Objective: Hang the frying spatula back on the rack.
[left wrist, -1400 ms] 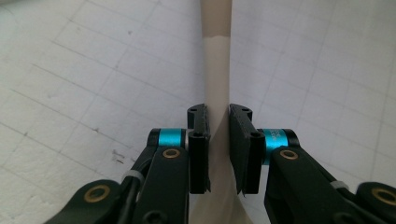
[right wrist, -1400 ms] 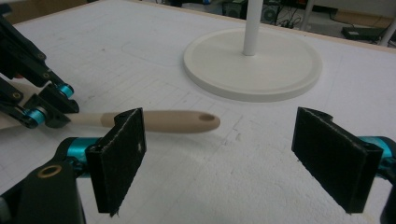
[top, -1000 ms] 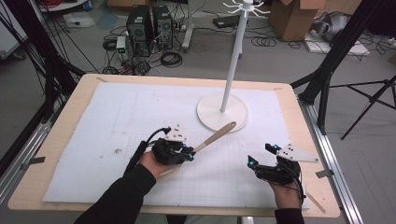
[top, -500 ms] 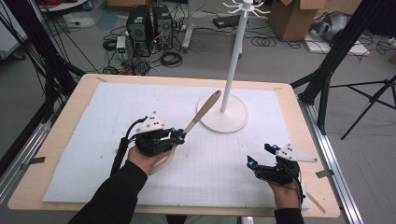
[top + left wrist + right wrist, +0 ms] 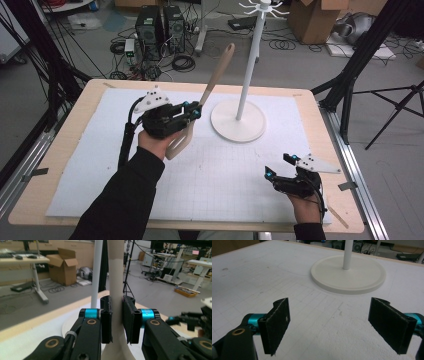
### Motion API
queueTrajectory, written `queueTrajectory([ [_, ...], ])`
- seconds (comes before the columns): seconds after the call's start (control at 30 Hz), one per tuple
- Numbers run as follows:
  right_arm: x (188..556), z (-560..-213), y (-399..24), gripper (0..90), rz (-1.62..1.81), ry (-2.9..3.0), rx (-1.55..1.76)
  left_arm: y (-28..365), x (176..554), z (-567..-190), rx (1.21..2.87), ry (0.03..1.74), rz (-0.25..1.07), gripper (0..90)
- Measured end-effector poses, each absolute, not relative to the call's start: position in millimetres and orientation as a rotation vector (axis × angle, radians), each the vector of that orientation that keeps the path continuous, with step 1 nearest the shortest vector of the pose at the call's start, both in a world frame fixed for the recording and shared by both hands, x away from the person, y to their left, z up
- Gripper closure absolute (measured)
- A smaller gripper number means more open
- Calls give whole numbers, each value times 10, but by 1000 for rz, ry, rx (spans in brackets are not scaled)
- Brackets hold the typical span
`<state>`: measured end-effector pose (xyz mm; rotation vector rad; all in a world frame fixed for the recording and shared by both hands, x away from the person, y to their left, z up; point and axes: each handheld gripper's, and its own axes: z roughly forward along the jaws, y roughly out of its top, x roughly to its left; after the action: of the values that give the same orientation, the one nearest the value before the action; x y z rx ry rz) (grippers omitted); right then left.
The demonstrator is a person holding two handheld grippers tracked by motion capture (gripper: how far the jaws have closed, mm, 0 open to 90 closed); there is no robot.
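On the wooden table [image 5: 65, 150], a white mat [image 5: 225, 175] is spread, and the white stand [image 5: 239, 120] is set beside the raised wooden spoon [image 5: 216, 75]. The spoon is pinched by the left gripper [image 5: 192, 112]; the right gripper [image 5: 280, 167] is held spread above the mat.

The wooden spoon [image 5: 210, 95] is pale beige, with a browner band high on its handle. The left tool [image 5: 192, 112] is black with bright turquoise collars and a light grey plate on top. The right tool [image 5: 280, 167] wears the same black, turquoise and grey. The stand [image 5: 239, 117] is all white, its round base creamy. The surface [image 5: 65, 150] shows a tan wood rim around a white mat with a faint grey grid.
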<state>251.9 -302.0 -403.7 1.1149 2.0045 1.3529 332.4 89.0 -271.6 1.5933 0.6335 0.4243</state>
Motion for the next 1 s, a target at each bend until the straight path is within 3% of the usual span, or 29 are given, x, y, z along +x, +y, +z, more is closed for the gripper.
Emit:
queueTrajectory([
  [0.27,2534,-4045,-3042,164,1366,2001,1122,775,3507,-2392,1557,622,444,777],
  [1.0,2542,-4055,-3052,164,1384,2006,1125,618,3744,-2257,1575,646,459,776],
])
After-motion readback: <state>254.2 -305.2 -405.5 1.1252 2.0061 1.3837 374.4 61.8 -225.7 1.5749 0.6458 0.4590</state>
